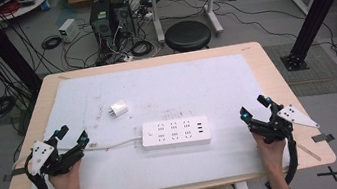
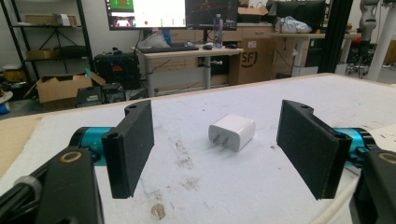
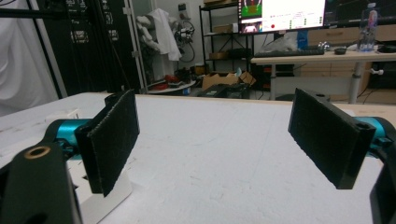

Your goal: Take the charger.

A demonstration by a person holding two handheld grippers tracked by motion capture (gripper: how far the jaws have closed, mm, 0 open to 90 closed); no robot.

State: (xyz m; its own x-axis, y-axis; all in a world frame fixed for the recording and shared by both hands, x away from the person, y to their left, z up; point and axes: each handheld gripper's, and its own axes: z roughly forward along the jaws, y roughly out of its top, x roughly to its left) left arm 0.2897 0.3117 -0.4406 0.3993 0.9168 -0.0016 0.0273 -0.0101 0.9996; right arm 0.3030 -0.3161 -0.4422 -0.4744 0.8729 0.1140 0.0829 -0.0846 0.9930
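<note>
A white power strip [image 1: 176, 132] lies flat in the middle of the white mat [image 1: 195, 83], its cable [image 1: 113, 145] running left. A small white plug-in charger [image 1: 119, 109] lies on the mat behind it; the same charger [image 2: 232, 131] rests on its side, prongs toward me, ahead of the left jaws. My left gripper [image 1: 72, 135] rests at the mat's left edge, open and empty, close to the cable's end. My right gripper [image 1: 254, 106] stands open and empty at the right, with the strip's end [image 3: 100, 198] beside its left jaw.
The mat covers most of a wooden table [image 1: 274, 73]. Beyond the far edge stand a black stool [image 1: 188, 35], computer towers [image 1: 109, 15] and tangled floor cables. Black frame posts [image 1: 317, 6] rise at the right. Desks and a monitor [image 2: 170, 11] are in the background.
</note>
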